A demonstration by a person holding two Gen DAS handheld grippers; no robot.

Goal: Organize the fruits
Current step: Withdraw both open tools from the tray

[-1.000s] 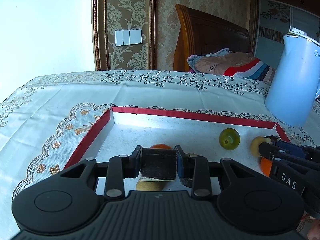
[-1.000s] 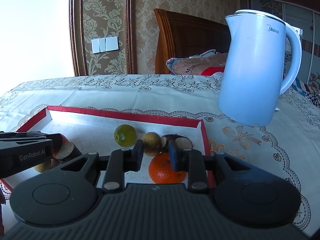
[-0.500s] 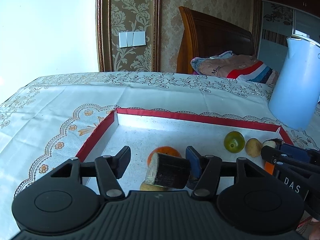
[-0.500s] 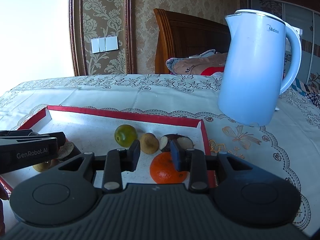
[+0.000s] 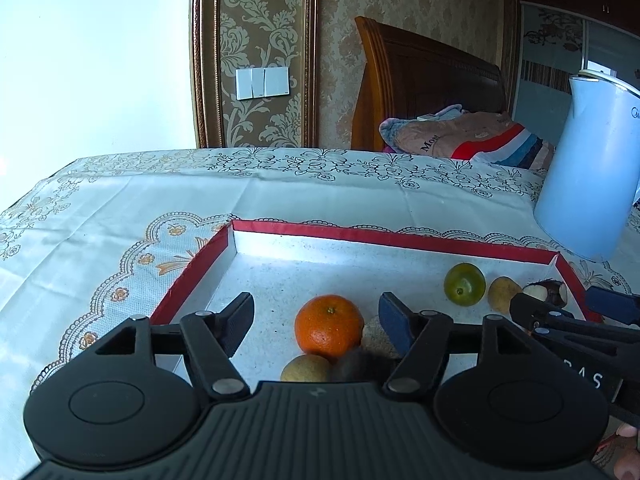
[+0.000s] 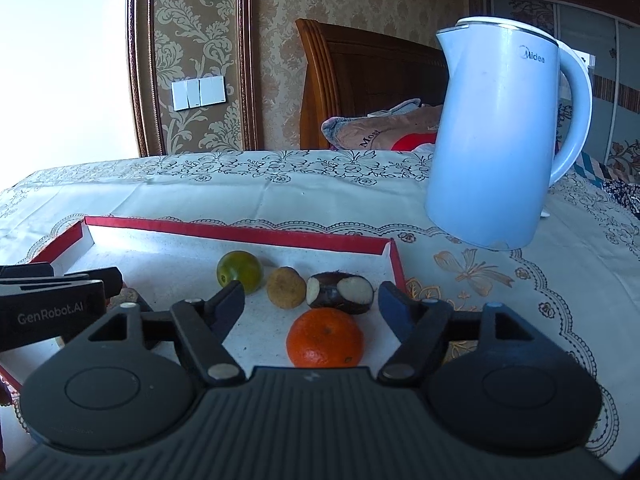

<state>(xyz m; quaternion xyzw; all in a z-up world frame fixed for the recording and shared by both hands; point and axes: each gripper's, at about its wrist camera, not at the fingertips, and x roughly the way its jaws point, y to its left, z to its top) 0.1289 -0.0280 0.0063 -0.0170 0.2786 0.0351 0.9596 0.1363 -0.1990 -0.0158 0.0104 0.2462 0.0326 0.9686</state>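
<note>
A red-rimmed tray holds the fruit. My left gripper is open and empty above an orange, a tan fruit and a dark brown chunk lying on the tray floor. My right gripper is open and empty over a second orange. Beyond it lie a green fruit, a tan fruit and a dark peeled chunk. These three also show at the tray's right end in the left wrist view, starting with the green fruit.
A pale blue kettle stands on the tablecloth right of the tray. The patterned tablecloth covers the table. A wooden headboard with a folded blanket is behind it.
My left gripper opened and let go of the dark brown chunk, which now lies in the tray beside the orange. My right gripper opened wider and drew back a little.
</note>
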